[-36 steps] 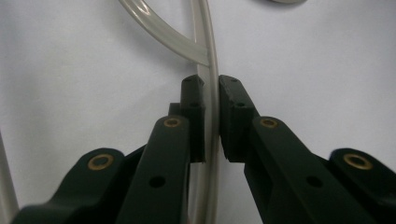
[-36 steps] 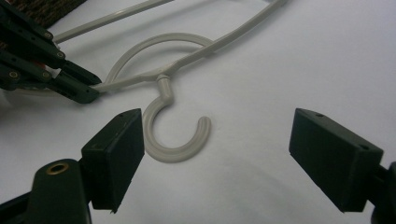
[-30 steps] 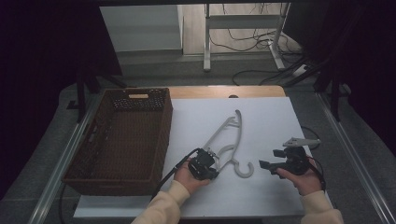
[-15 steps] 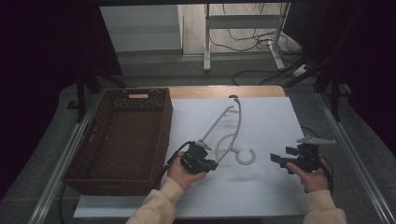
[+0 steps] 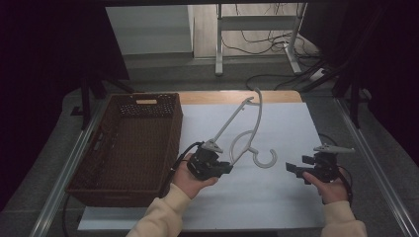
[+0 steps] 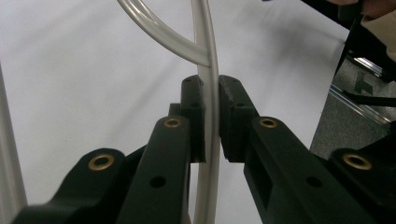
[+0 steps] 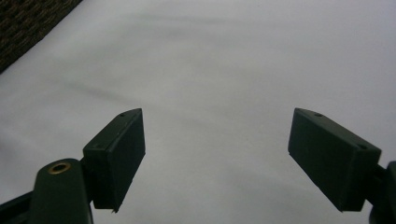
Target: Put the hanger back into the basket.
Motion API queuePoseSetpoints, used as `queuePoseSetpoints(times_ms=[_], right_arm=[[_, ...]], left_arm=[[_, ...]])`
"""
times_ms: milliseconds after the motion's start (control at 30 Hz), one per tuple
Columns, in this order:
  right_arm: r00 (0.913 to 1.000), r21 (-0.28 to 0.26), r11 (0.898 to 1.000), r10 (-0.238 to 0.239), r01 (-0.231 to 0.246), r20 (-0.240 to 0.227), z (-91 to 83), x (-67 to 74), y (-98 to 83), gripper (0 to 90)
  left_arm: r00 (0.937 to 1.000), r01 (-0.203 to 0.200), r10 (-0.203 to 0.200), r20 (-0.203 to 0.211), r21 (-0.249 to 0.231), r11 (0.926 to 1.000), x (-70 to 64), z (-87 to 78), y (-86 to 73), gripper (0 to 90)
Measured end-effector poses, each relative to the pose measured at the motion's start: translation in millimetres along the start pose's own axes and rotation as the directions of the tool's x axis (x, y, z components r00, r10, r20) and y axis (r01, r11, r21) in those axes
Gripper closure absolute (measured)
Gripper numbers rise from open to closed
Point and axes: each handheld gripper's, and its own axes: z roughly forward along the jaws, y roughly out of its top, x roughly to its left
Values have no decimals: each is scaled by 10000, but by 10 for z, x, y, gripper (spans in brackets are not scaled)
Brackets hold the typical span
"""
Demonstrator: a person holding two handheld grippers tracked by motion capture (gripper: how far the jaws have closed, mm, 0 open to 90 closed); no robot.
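The white table (image 5: 276,197) spreads out under both grippers, and off to the left of the left gripper sits the big dark wicker basket (image 5: 128,143), nothing visible inside from here. Now the hanger (image 5: 242,131): pale plastic, tilted up off the table, its far end raised toward the back edge, its hook curling down just to the right of the left gripper. That left gripper (image 5: 223,169) has it, jaws pinched tight on one thin bar of the hanger (image 6: 206,93); in the left gripper view you can see the bar running straight up between the two black pads (image 6: 194,119), squeezed from both sides. So the pick-up looks done. Over on the right, the right gripper (image 5: 295,169) hangs well apart from the hanger, jaws spread wide with nothing between them, only bare table beyond its pads (image 7: 116,154). What's left, by my reckoning: carry the hanger across to the basket and let it go, or bring the free gripper in to steady that long swinging end. Nothing is in the basket yet.
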Motion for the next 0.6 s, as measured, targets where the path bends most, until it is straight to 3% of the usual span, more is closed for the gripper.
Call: queuePoseSetpoints(times_ms=[233, 600], right_arm=[[10000, 2, 10000, 10, -10, 29, -2, -6, 0, 184], [10000, 88, 9999, -66, 65, 57, 12, 9, -3, 184]], left_arm=[[10000, -15, 15, 18, -241, 9997, 3, -125, 29, 817], [9998, -106, 90, -193, -857, 9963, 27, -506, 115, 817]])
